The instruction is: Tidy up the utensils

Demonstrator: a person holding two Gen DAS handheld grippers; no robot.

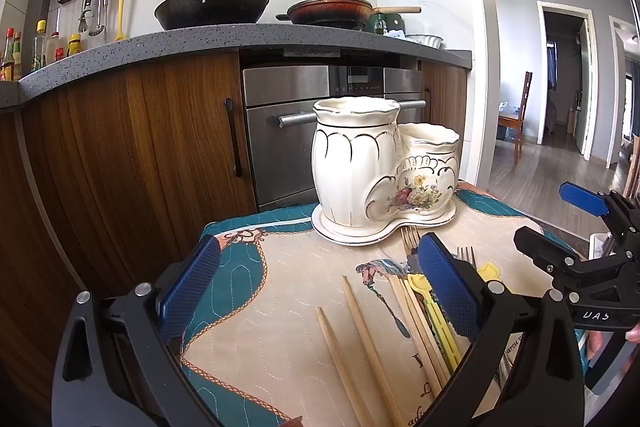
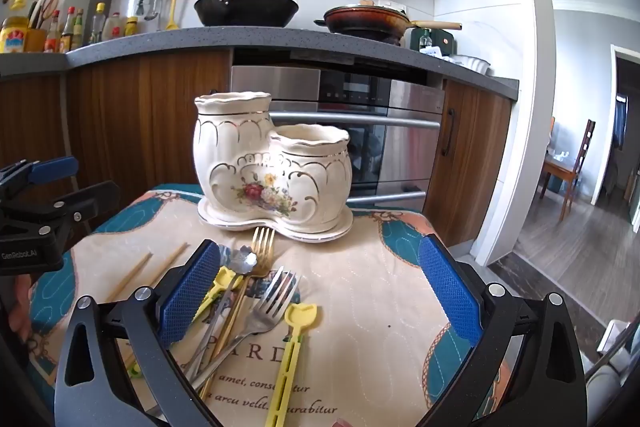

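Left gripper [image 1: 320, 291] low over the table's near left part, level, pointing at the ceramic holder [image 1: 380, 171]. Fingers [image 1: 188, 287] spread wide, nothing between them. Two loose chopsticks [image 1: 360, 339] lie in the gap under it, on the quilted cloth [image 1: 280, 287].

Right gripper [image 2: 320, 291] low over the near right part, same heading, fingers [image 2: 448, 287] also wide apart and holding nothing. Each gripper shows at the edge of the other's view, side by side, apart.

Holder: cream glazed, gold trim, two joined cups, taller one on the left, shorter one on the right with a flower print, all on a matching shaped saucer. Stands at the far edge of the table, near the middle. Insides not visible from this height.

Utensils lie in a loose overlapping heap in front of the holder: gold fork [image 2: 262, 247] with tines just short of the saucer, silver fork [image 2: 276, 291], silver spoon [image 2: 244, 261], yellow plastic spoon [image 2: 296, 343] nearest the right gripper, a second yellow piece [image 2: 222, 281] partly behind its left finger. More chopsticks [image 1: 416, 323] lie beside the heap.
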